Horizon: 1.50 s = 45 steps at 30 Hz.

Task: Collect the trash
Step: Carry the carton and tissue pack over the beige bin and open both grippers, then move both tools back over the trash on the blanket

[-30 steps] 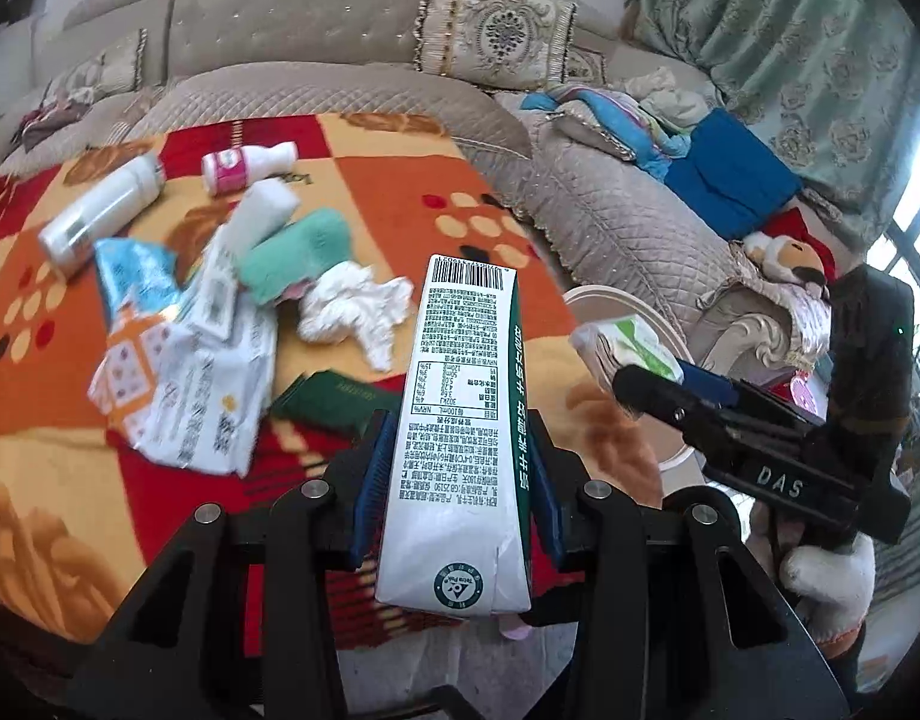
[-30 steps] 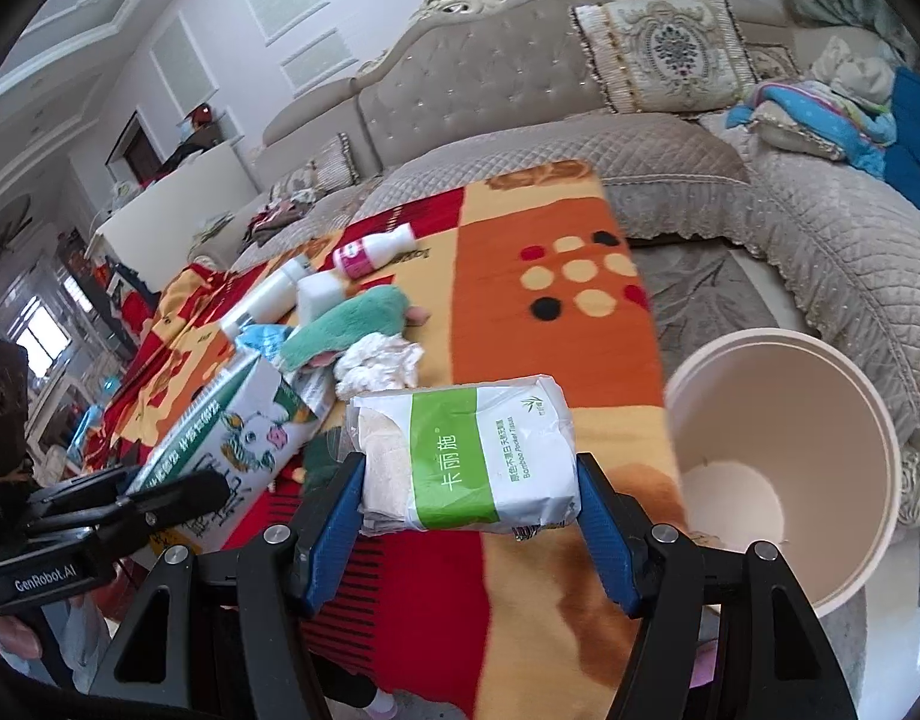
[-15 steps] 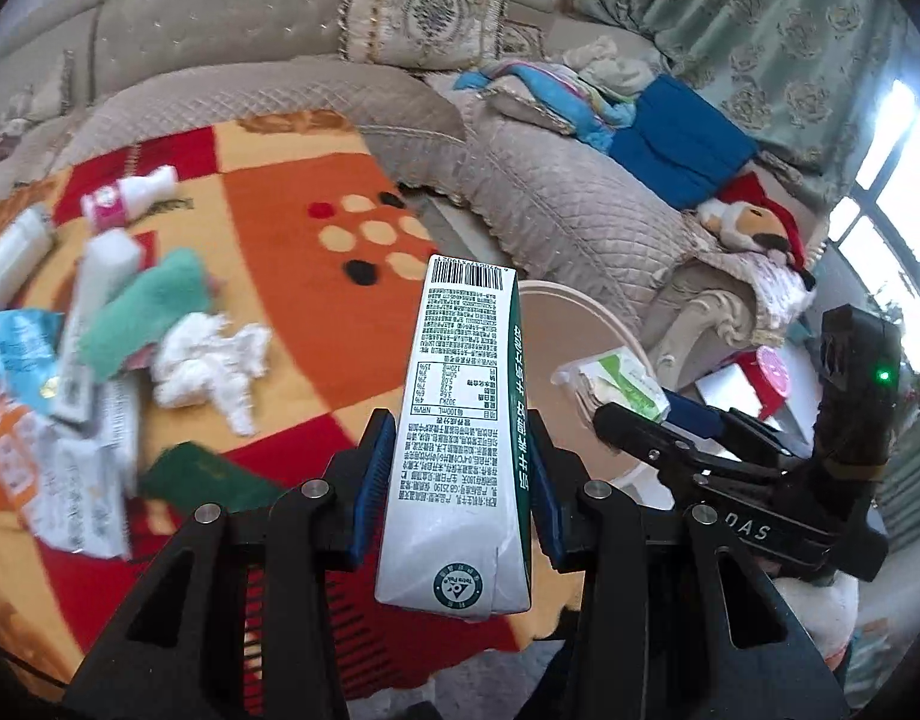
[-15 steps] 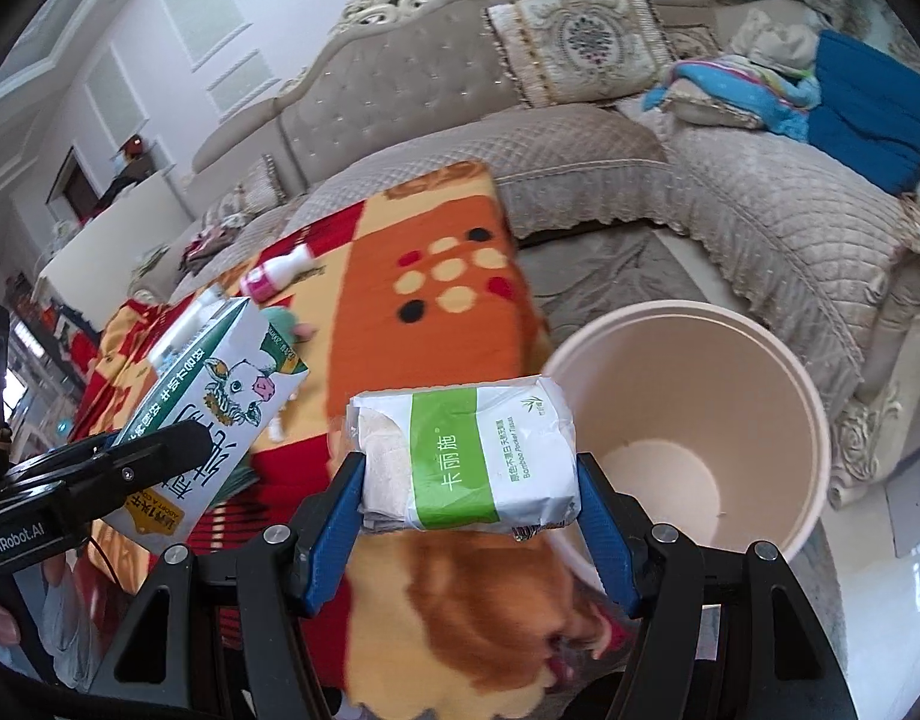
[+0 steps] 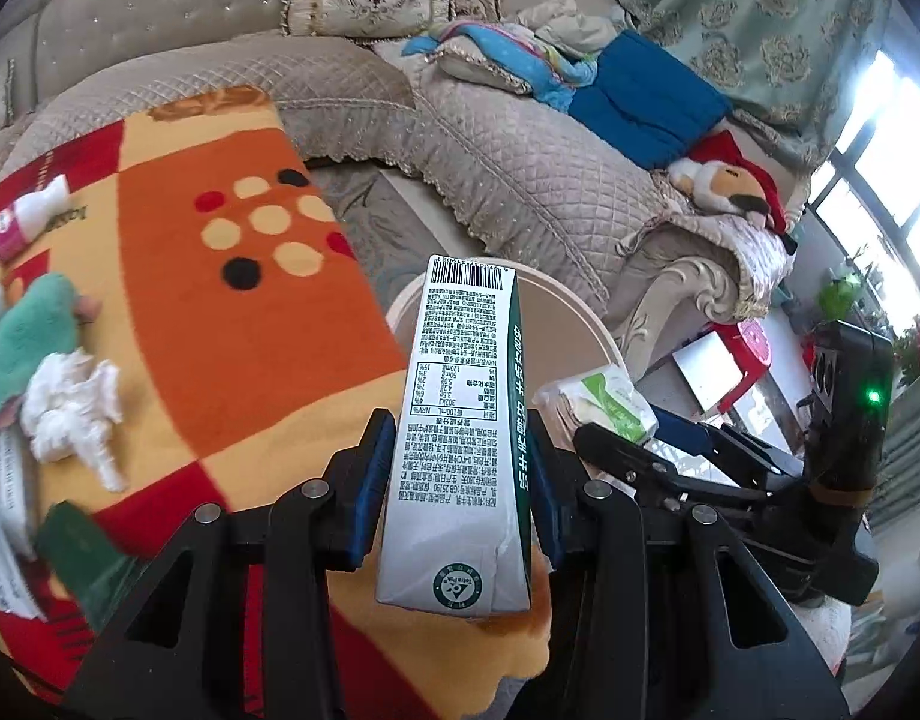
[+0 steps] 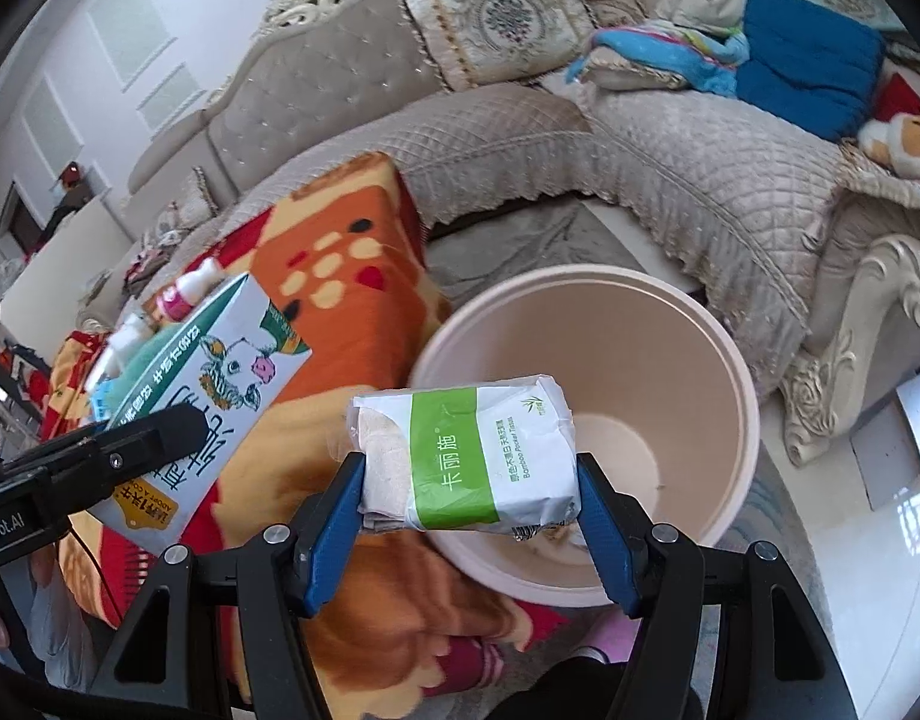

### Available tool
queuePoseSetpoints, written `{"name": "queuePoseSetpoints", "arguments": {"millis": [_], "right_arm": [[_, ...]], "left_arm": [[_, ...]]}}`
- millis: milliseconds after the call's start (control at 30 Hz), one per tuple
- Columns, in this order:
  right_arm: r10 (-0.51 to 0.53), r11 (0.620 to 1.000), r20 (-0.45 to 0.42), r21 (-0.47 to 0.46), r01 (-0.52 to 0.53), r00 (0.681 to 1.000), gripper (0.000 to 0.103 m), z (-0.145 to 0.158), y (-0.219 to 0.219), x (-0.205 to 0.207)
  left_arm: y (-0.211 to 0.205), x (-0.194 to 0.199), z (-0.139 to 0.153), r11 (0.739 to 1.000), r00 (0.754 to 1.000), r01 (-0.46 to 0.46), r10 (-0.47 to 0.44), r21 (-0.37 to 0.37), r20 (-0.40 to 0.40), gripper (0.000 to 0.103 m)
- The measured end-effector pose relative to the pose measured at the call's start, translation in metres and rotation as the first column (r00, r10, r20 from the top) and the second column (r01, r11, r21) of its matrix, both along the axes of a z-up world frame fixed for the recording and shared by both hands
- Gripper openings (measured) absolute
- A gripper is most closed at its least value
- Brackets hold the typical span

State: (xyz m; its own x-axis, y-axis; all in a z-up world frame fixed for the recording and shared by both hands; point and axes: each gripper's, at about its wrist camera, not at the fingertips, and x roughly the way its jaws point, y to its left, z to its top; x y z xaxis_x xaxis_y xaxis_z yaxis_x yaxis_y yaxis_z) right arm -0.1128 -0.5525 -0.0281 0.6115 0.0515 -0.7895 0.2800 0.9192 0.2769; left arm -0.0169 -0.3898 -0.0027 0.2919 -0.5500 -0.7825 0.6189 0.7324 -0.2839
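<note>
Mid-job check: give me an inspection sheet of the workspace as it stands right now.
Surface: orange patterned blanket, partly littered.
Job's things: milk carton in left tool; tissue pack in right tool, above the open bin; the bin looks nearly empty.
Clutter: crumpled tissue, pink-labelled bottle, green cloth.
Grippers: both shut on their loads.
Cables: thin wire by the left tool.
Surroundings: sofa, blue cushion, plush toy.
</note>
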Motion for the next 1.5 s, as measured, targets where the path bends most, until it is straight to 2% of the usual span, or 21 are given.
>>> {"name": "queuePoseSetpoints", "arguments": {"millis": [400, 600, 700, 767, 833, 1167, 1500], "right_arm": [[-0.064, 0.998, -0.124, 0.005, 0.065, 0.990, 0.066, -0.040, -0.026, 0.009], [-0.091, 0.995, -0.145, 0.022, 0.095, 0.985, 0.072, -0.049, -0.033, 0.011], [-0.107, 0.993, -0.144, 0.038, 0.113, 0.984, 0.076, -0.050, -0.036, 0.011], [-0.115, 0.992, -0.143, 0.038, 0.121, 0.983, 0.080, -0.049, -0.037, 0.010], [-0.117, 0.992, -0.141, 0.039, 0.123, 0.983, 0.080, -0.048, -0.037, 0.009], [-0.103, 0.993, -0.135, 0.037, 0.108, 0.986, 0.080, -0.043, -0.031, 0.005], [-0.074, 0.997, -0.106, 0.020, 0.077, 0.992, 0.080, -0.029, -0.013, 0.007]], "left_arm": [[-0.039, 0.017, -0.030, 1.000, 0.999, 0.018, -0.016, 0.026, -0.045, 0.040], [-0.046, 0.020, -0.039, 1.000, 0.998, 0.021, -0.020, 0.018, -0.054, 0.041], [-0.046, 0.024, -0.043, 1.000, 0.997, 0.025, -0.023, 0.016, -0.076, 0.041], [-0.044, 0.025, -0.044, 1.000, 0.996, 0.023, -0.022, 0.009, -0.089, 0.050], [-0.040, 0.026, -0.043, 1.000, 0.995, 0.014, -0.014, -0.004, -0.096, 0.055], [-0.030, 0.020, -0.035, 1.000, 0.997, -0.010, 0.010, -0.001, -0.082, 0.055], [-0.004, 0.011, -0.025, 0.998, 0.998, -0.063, 0.064, 0.030, -0.017, 0.055]]}}
